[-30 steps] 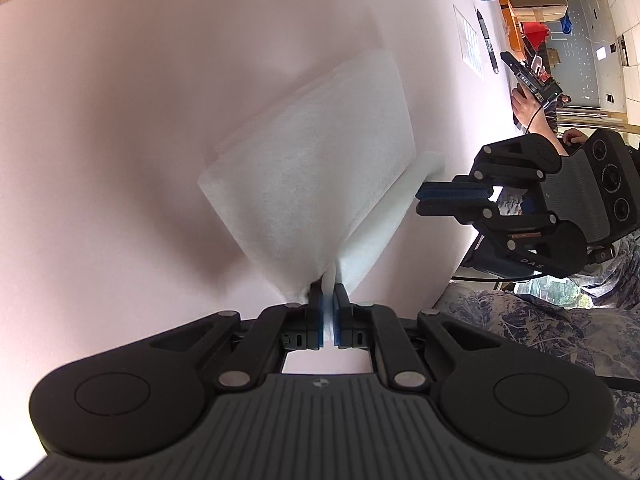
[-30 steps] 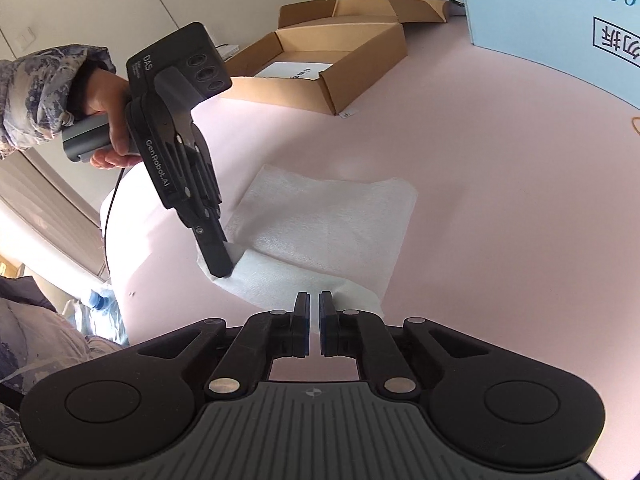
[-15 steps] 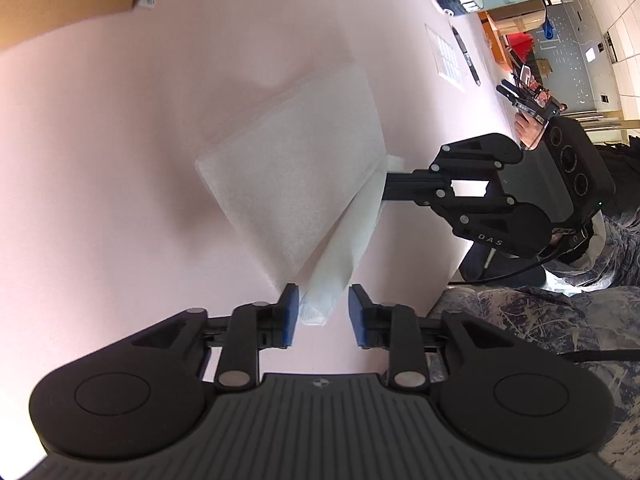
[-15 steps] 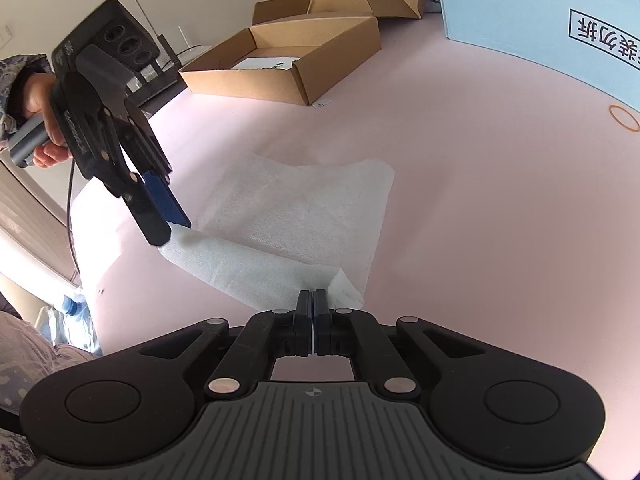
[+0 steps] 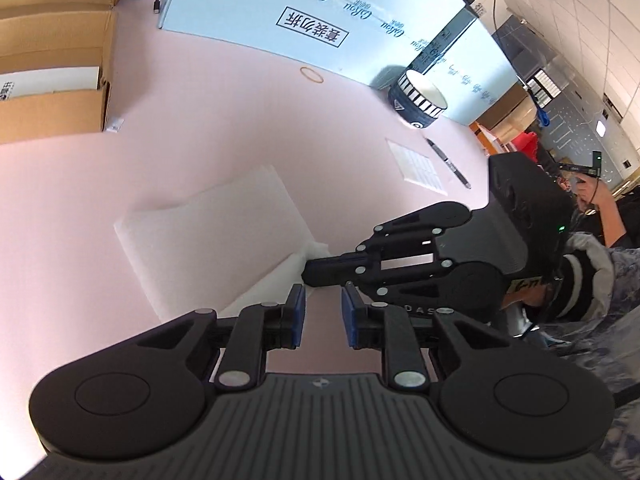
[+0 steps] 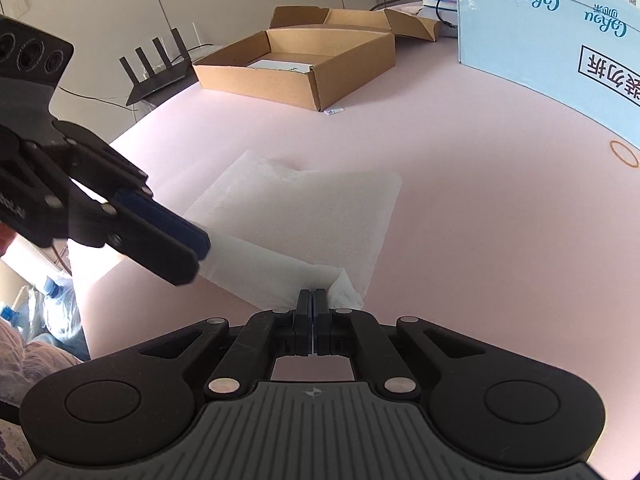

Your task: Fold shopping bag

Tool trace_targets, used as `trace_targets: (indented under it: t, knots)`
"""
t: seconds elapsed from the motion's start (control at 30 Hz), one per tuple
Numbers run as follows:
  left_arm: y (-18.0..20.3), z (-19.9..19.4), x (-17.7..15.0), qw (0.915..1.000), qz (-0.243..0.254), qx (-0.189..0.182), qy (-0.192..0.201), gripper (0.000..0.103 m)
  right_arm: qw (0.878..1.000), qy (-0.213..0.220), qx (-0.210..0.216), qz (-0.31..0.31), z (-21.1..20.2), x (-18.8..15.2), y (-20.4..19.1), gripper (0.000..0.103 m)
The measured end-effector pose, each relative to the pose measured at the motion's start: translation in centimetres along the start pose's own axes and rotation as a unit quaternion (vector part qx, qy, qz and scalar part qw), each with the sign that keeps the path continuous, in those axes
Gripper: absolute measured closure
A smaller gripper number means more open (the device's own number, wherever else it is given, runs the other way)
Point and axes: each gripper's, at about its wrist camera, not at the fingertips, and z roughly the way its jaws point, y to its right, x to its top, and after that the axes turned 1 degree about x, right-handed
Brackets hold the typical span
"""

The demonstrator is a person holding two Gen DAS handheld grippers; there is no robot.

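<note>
The white shopping bag (image 5: 208, 236) lies folded flat on the pink table, with a raised flap along its near edge (image 6: 272, 272). My left gripper (image 5: 322, 316) is open and empty, just off the bag's near corner; it also shows in the right wrist view (image 6: 188, 252) beside the flap's left end. My right gripper (image 6: 312, 306) is shut on the bag's flap at its right corner; it also shows in the left wrist view (image 5: 316, 272), closed at the bag's edge.
An open cardboard box (image 6: 296, 68) stands at the far side. A large light-blue carton (image 5: 360, 28) lines the back. A striped bowl (image 5: 418, 100), a sheet of labels (image 5: 416, 166), a pen (image 5: 448, 162) and a rubber band (image 5: 312, 75) lie to the right. A router (image 6: 156, 76) stands beyond the table's edge.
My left gripper let go of the bag, opened and drew back and up. My right gripper closed on the flap's corner and holds it.
</note>
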Motion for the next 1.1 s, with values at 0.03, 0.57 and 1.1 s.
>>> trace_targets:
  t: [0.03, 0.57, 1.1]
  knots:
    - [-0.4, 0.4, -0.2, 0.9999, -0.010, 0.006, 0.005, 0.085, 1.000, 0.001, 0.000, 0.000, 0.0, 0.0, 0.0, 0.103]
    - [-7.2, 1.3, -1.1, 0.9867, -0.160, -0.019, 0.019, 0.101, 0.999, 0.027, -0.027, -0.026, -0.2, -1.0, -1.4, 0.102]
    - [-7.4, 1.7, 0.3, 0.9909, -0.127, -0.026, -0.034, 0.101, 0.971, 0.028, -0.062, -0.231, -2.3, -0.7, -5.2, 0.078]
